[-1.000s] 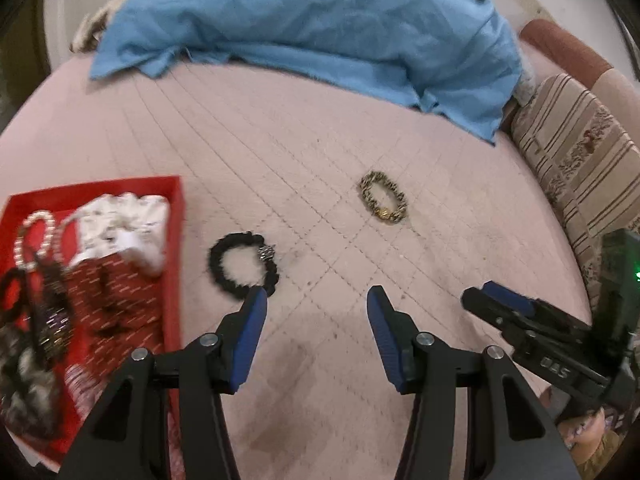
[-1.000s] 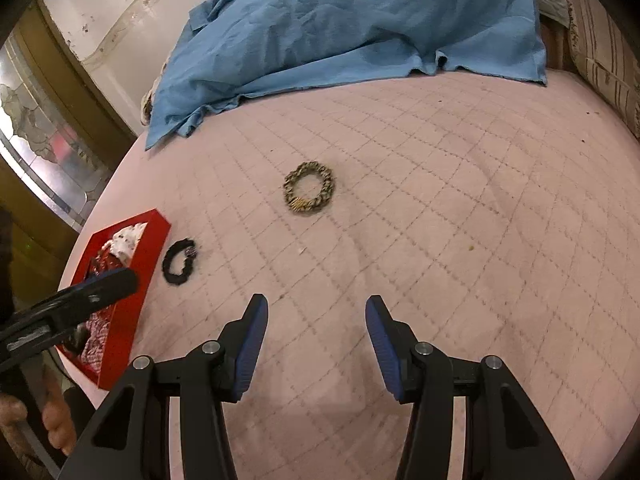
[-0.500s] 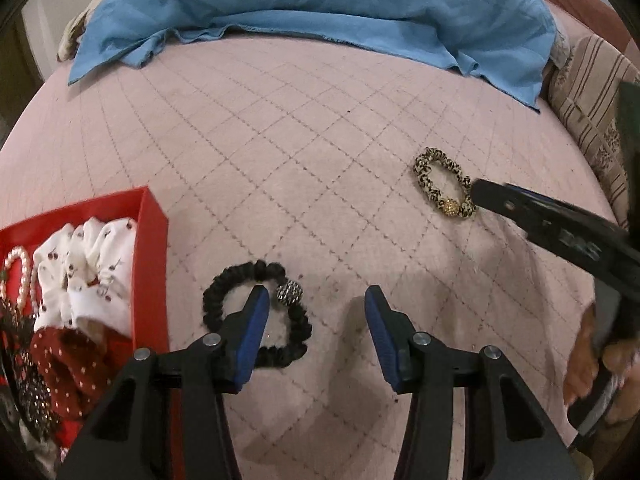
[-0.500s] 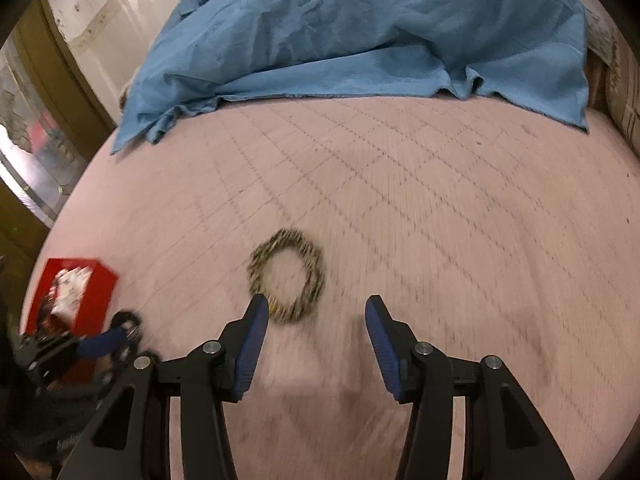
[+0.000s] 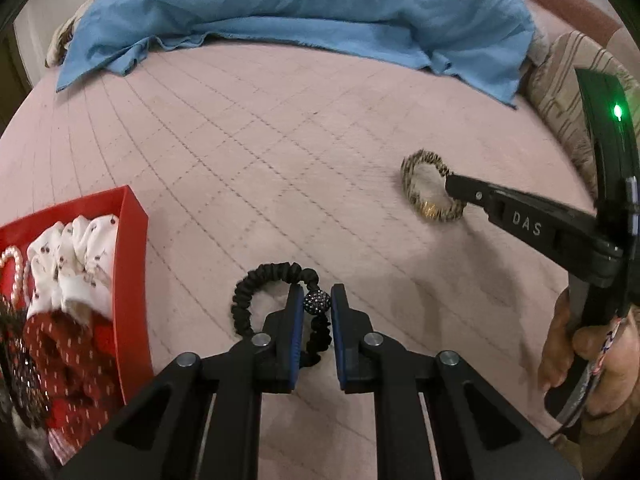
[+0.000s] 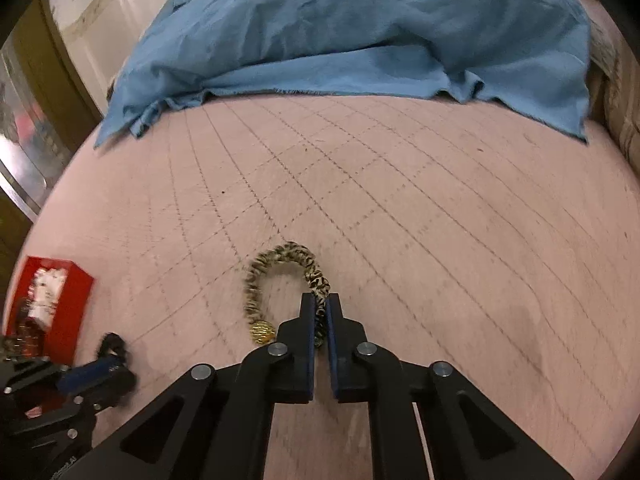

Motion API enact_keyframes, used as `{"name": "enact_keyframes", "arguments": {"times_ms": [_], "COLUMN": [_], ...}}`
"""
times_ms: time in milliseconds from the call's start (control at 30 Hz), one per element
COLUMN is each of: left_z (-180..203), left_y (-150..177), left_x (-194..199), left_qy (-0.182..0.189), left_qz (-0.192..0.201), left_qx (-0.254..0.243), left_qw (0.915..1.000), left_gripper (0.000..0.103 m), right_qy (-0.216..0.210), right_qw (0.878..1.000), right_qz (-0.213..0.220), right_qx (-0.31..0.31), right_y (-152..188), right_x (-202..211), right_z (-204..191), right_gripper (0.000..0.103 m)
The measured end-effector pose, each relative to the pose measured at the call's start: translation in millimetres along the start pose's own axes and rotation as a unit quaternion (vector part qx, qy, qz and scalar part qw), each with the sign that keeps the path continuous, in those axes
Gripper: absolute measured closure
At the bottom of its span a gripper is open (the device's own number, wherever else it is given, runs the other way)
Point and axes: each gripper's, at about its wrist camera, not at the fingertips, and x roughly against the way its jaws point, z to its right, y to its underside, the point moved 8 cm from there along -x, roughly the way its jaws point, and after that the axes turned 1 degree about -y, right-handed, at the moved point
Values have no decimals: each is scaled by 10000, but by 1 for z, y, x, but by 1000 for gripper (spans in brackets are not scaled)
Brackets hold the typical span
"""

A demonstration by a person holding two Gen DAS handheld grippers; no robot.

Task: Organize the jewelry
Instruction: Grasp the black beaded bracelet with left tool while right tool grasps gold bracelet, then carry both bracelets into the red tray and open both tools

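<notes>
My left gripper [image 5: 317, 293] is shut on the black bracelet [image 5: 256, 285] at its sparkly bead, on the pink quilted bed. My right gripper [image 6: 319, 301] is shut on the leopard-print bracelet [image 6: 272, 264], which has a gold bead; this bracelet also shows in the left wrist view [image 5: 416, 168], with the right gripper's fingertip [image 5: 460, 188] on it. The red box [image 5: 130, 240] at the left holds white and red scrunchies, pearls and other pieces; it also shows in the right wrist view [image 6: 78, 300]. The left gripper and black bracelet [image 6: 112, 342] appear at the right wrist view's lower left.
A rumpled blue sheet [image 5: 304, 8] lies across the far side of the bed. Striped cushions [image 5: 560, 80] stand at the right edge. A wooden frame and glass panel [image 6: 24, 140] are to the left of the bed.
Both grippers have moved forward and down onto the bed and closed: the left on the black bracelet, the right on the leopard-print bracelet. Earlier both were open.
</notes>
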Motion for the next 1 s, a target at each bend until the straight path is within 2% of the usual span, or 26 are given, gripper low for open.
{"name": "enact_keyframes", "arguments": {"times_ms": [300, 567, 833, 1000], "left_z": [27, 30, -9, -61], "left_y": [20, 40, 56, 55], "left_x": [67, 119, 157, 182], "left_qy": [576, 767, 569, 87], "left_qz": [395, 732, 1051, 1364], "left_qx": [104, 289, 633, 969], "left_qw": [9975, 9939, 9908, 9859], "left_gripper": [90, 90, 90, 90], "right_qy": [-341, -643, -948, -1131], "right_qw": [9980, 9945, 9916, 9899], "right_qz": [457, 736, 865, 851], "right_qx": [-276, -365, -191, 3], "right_y": [27, 51, 62, 67], "right_x": [77, 131, 162, 171], "right_z": [-1, -22, -59, -90], "right_gripper": [97, 97, 97, 97]}}
